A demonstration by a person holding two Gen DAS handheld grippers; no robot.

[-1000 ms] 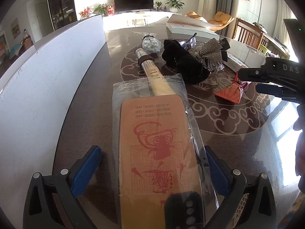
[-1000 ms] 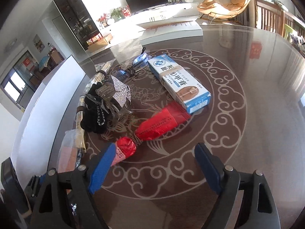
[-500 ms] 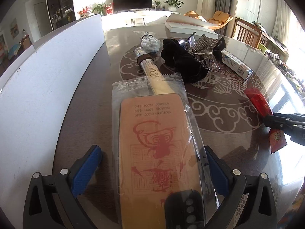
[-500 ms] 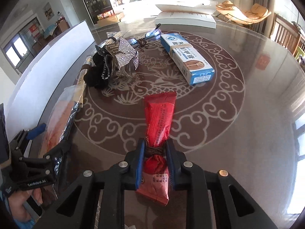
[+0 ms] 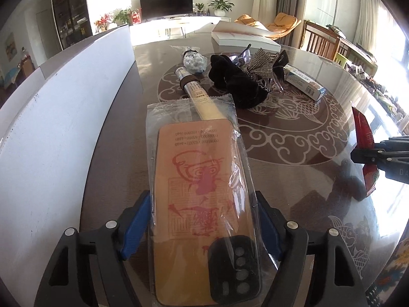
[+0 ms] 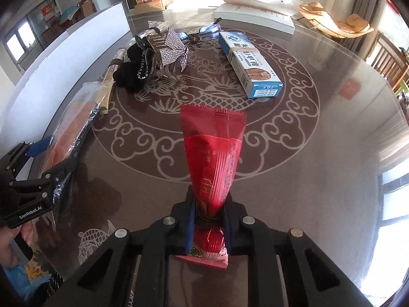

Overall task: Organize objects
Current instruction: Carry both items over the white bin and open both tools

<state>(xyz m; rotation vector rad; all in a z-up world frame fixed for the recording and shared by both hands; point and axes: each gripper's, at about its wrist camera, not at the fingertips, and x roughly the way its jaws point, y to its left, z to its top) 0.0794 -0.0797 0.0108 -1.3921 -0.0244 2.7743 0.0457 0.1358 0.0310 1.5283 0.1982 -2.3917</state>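
Observation:
A phone case in a clear plastic packet (image 5: pixel 202 179) lies lengthwise on the dark patterned table (image 6: pixel 332 153). My left gripper (image 5: pixel 202 204) straddles its near part. Its jaws are closing, and the blue pads (image 5: pixel 135 220) meet the packet's sides. A red snack packet (image 6: pixel 214 148) sticks out forward from my right gripper (image 6: pixel 208 215), which is shut on its narrow waist just above the table. In the left wrist view that right gripper (image 5: pixel 370 153) stands at the far right with the red packet (image 5: pixel 363 130) in it.
Beyond lie a paper-wrapped roll (image 5: pixel 196 94), a bag of white beads (image 5: pixel 194 61), a black scrunchie (image 6: pixel 130 74), a rhinestone hair clip (image 6: pixel 168 46), glasses (image 5: pixel 240 56) and a blue-and-white box (image 6: pixel 250 64). A white panel (image 5: pixel 64 102) runs along the left; a white open book (image 6: pixel 255 12) lies behind.
The right gripper swung over to the red packet and shut on its waist. The left jaws drew in from wide open to the phone case packet's sides.

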